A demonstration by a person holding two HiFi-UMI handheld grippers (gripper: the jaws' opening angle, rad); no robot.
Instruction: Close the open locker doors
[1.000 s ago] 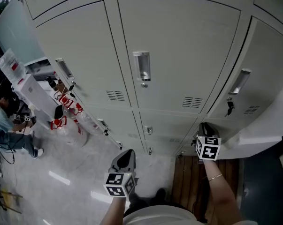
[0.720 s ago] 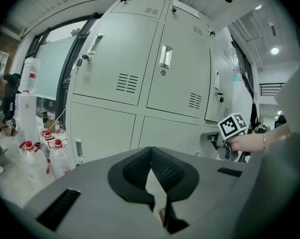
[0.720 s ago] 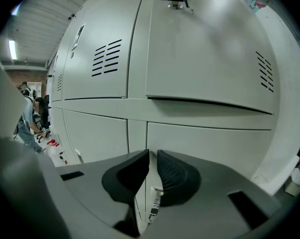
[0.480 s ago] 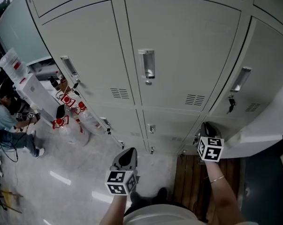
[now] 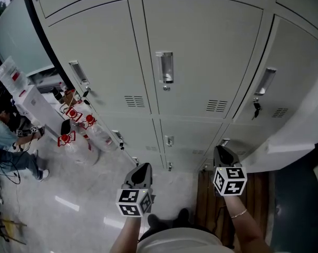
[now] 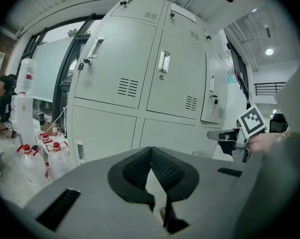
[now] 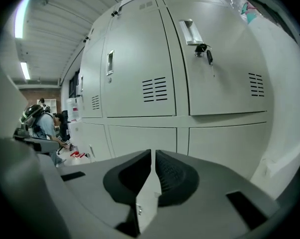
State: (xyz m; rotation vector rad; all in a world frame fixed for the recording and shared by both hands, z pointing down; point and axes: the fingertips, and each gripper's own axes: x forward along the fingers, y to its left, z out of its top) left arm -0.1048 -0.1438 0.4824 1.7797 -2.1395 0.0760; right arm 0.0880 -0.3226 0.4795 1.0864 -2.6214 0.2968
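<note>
Grey lockers (image 5: 201, 62) fill the far side of the room in two rows, an upper row and a lower row. Every upper door has a metal handle (image 5: 164, 67), and a bunch of keys (image 5: 256, 108) hangs from the lock of the door on the right. At the far right, one open locker door (image 5: 293, 144) stands out from the row toward me as a pale slab. The other doors that I can see lie flat in their frames.

I hold my left gripper (image 6: 150, 149) low and near, pointing at the lower row. Its jaws are pressed together at the tips, and nothing is between them. My right gripper (image 7: 153, 153) is to the right, just left of the open door and apart from it. Its jaws have just been closing, and now only a thin slit remains between them, with nothing inside.

On the floor at the left stand clear water bottles (image 5: 74, 133) with red caps, and a person (image 5: 6, 141) is bending there. Brown wooden boards (image 5: 214, 210) lie on the floor under my right arm.
</note>
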